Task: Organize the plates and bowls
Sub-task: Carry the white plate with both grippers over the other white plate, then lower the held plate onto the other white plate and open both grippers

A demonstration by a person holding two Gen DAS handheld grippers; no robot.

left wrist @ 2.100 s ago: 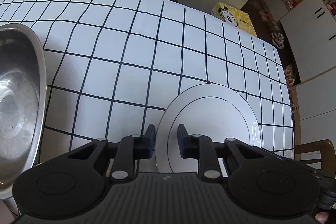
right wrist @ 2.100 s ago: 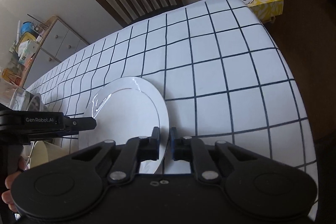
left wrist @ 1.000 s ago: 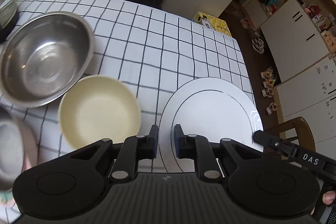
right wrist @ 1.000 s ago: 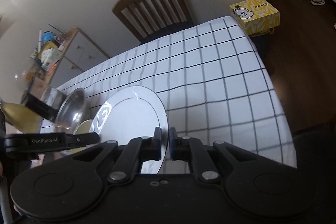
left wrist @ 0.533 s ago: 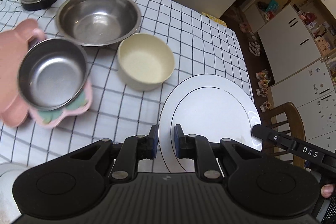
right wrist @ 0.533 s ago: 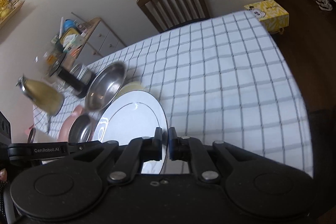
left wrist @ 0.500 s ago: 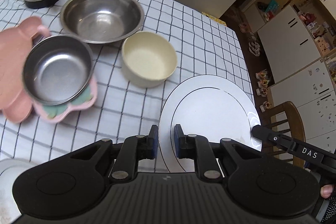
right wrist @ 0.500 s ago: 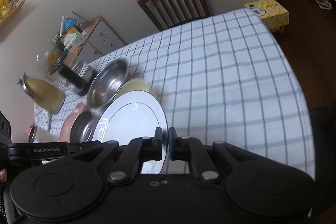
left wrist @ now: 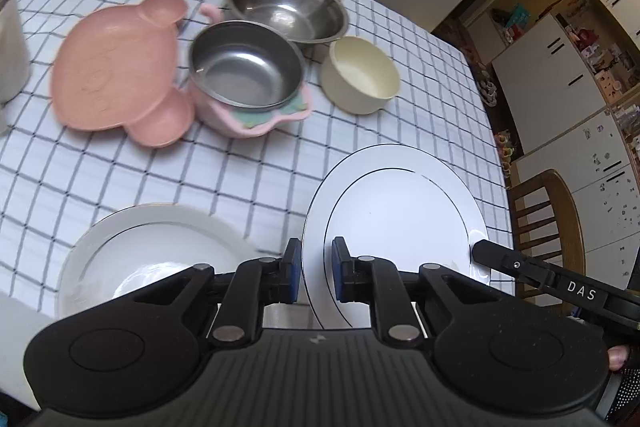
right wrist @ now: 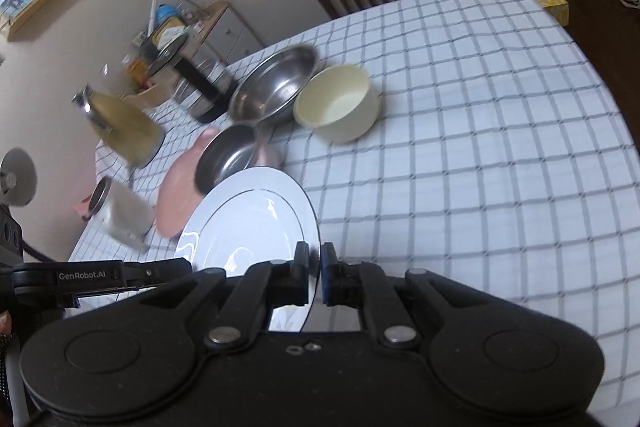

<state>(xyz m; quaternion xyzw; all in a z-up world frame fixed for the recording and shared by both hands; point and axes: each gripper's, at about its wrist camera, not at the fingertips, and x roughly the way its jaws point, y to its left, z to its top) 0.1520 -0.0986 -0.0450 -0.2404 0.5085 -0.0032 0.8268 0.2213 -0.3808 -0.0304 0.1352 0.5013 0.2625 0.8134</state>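
Pinching opposite rims, left tongs (left wrist: 313,269) and right tongs (right wrist: 315,274) hold one white plate (left wrist: 400,223) above the tablecloth (left wrist: 180,163).

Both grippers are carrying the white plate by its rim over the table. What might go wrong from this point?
1. The left gripper and right gripper each pinch only the rim edge of the white plate, so uneven hand motion may twist it loose.
2. A second white plate lies directly beside and below; a careless lowering might knock rim against rim.
3. The cream bowl and steel bowl crowd the cloth ahead, leaving little room.
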